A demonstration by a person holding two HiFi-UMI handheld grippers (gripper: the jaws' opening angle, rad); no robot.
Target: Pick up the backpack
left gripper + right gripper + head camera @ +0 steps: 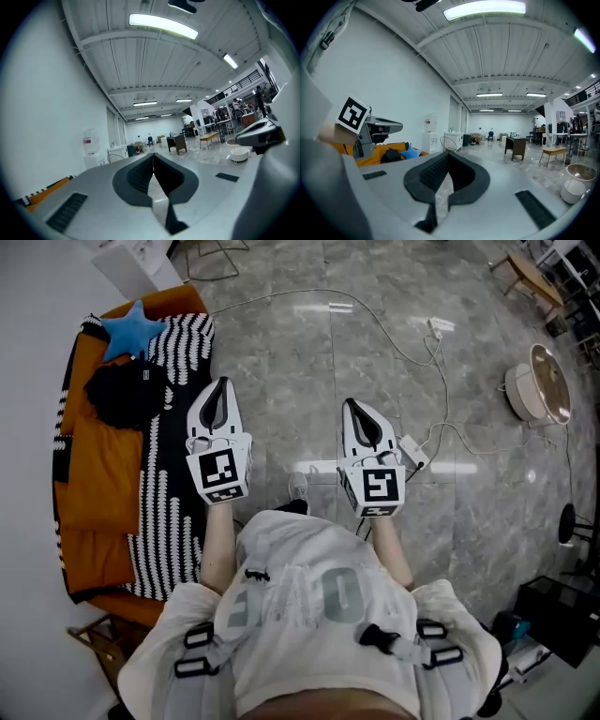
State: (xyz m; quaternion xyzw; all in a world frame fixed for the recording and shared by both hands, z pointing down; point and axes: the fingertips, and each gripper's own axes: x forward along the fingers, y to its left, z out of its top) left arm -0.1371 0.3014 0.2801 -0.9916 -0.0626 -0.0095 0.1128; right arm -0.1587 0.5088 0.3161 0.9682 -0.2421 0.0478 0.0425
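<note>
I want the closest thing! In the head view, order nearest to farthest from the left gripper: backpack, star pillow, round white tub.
1. Backpack, just left of the left gripper.
2. Star pillow, past the backpack.
3. Round white tub, far right on the floor.

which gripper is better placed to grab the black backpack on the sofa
Left. The left gripper is close beside the black backpack on the orange sofa; the right gripper is over the floor, farther off. Both are shut and empty, so the left likely must open first.
</note>
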